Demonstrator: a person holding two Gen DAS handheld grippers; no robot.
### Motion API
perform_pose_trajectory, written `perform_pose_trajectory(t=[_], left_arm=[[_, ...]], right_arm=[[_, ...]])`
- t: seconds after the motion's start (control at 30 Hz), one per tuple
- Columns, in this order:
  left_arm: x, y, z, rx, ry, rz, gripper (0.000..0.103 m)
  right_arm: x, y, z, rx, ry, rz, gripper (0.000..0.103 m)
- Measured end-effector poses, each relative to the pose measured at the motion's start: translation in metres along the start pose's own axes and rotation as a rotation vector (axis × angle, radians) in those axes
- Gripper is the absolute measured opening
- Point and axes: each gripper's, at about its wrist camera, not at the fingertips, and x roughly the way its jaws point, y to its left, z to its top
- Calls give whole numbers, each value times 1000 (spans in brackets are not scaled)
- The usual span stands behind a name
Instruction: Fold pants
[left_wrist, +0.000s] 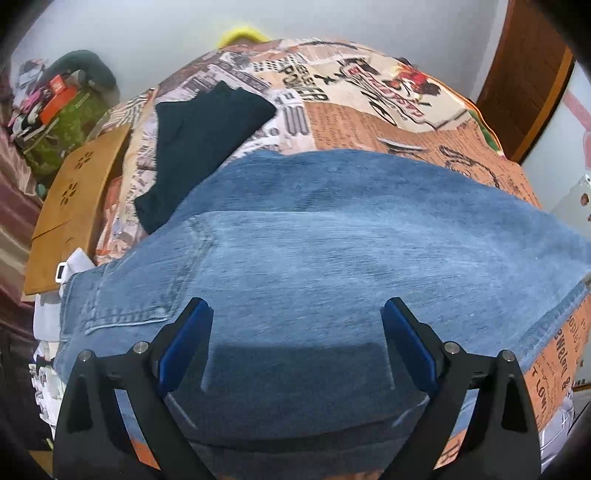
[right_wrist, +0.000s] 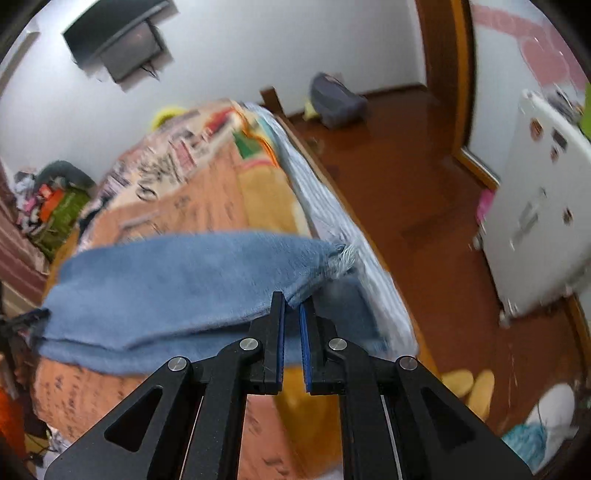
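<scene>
Blue jeans (left_wrist: 314, 236) lie across a bed with a newspaper-print cover (left_wrist: 388, 122). A back pocket shows at the left in the left wrist view. My left gripper (left_wrist: 297, 314) is open and empty, its blue pads (left_wrist: 400, 332) spread wide just above the denim. In the right wrist view my right gripper (right_wrist: 292, 302) is shut on the frayed leg end of the jeans (right_wrist: 184, 280) and holds it lifted above the bed near its right edge. The rest of the leg sags to the left.
A folded dark garment (left_wrist: 199, 147) lies on the bed beyond the jeans. A wooden board (left_wrist: 77, 214) and clutter (left_wrist: 55, 110) stand at the left. Right of the bed are a wooden floor (right_wrist: 424, 206), a white fridge (right_wrist: 543, 221), yellow slippers (right_wrist: 469, 387) and a grey bag (right_wrist: 336, 99).
</scene>
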Motion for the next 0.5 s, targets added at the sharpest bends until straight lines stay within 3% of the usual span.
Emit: perform_pose_trajectory(t=[0.1,0.23,0.3,0.5], left_arm=[[-9,16,-3,-27,-28,15,96],[-26,43,-6,-78,-74,45,96],[-37,63,-9,-120,-102,57,96],[-67,141,-30,-295,-169,112,98]], right_arm=[[-5,0,-6,-9,26,-91,9],[-27,16,1,-13,-20,-33,13],[-35,41,6,-80,-62,-31,22],[-36,153,28,-340,-153,84,42]])
